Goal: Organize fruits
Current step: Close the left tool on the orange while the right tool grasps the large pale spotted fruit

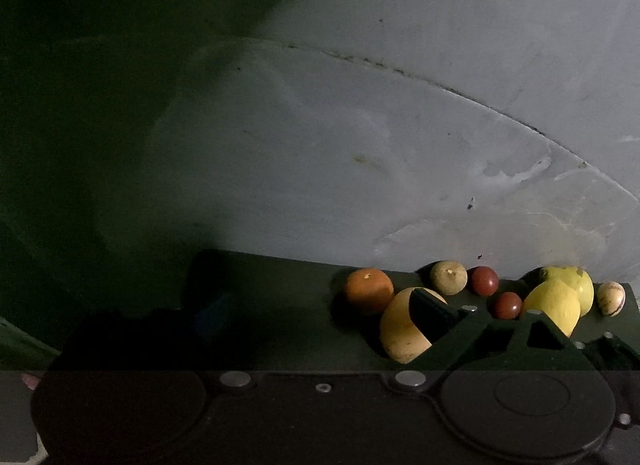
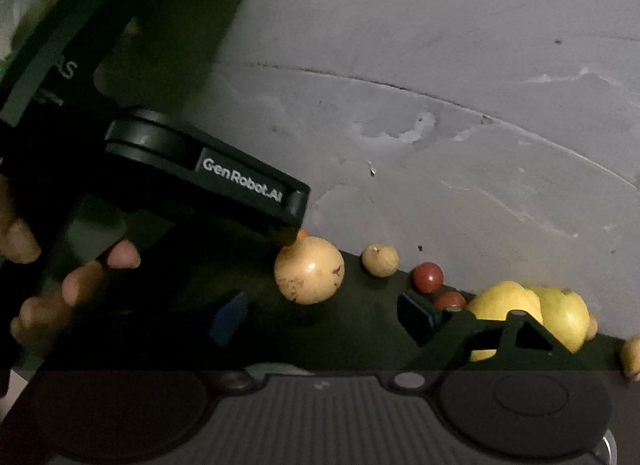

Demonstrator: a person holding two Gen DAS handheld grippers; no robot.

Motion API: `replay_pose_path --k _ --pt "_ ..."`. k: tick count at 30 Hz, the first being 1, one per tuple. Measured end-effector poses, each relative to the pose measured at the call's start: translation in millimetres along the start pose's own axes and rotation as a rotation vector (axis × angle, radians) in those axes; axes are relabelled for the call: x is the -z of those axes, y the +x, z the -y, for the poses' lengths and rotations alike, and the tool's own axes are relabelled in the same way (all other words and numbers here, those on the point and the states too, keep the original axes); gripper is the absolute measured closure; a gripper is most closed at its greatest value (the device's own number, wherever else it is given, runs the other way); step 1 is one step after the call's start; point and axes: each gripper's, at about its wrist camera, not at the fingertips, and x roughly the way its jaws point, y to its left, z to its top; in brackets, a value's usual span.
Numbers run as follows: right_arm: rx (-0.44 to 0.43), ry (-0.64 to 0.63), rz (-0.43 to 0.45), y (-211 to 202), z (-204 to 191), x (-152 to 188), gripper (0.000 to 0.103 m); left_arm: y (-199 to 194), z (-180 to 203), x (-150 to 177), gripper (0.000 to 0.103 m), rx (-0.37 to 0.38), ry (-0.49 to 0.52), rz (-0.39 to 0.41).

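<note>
An orange fruit (image 1: pixel 369 289), two dark red ones (image 1: pixel 484 280) and yellow lemons (image 1: pixel 554 305) lay on a dark green surface (image 1: pixel 280 305). The wall (image 1: pixel 400 125) was grey-white. The black gripper (image 2: pixel 208 173) bore white lettering.

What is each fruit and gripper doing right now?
left gripper: open, empty
right gripper: open, empty
tan fruit: lying loose, not gripped
orange: lying loose, whole
front yellow fruit: lying loose, whole
back yellow fruit: lying loose, partly hidden
</note>
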Motion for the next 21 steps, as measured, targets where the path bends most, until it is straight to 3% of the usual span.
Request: replay_pose_path --k 7,12,17,21 --pt "-0.015 -0.033 -0.017 16.1 -4.6 -5.9 0.026 7.2 -1.9 -7.8 0.015 0.030 -0.042 -0.014" --pt "-0.027 -0.035 -0.033 24.5 -6.4 -9.1 0.037 9.3 -4.2 -8.5 0.016 0.042 -0.058 -0.021" --pt "-0.030 -0.018 -0.038 30.1 -4.0 -9.0 0.039 8.1 -5.9 -8.3 0.017 0.039 -0.071 -0.029" --pt "-0.044 -0.016 -0.033 29.1 0.7 -6.0 0.051 2.4 -8.9 -9.1 0.017 0.039 -0.082 -0.029"
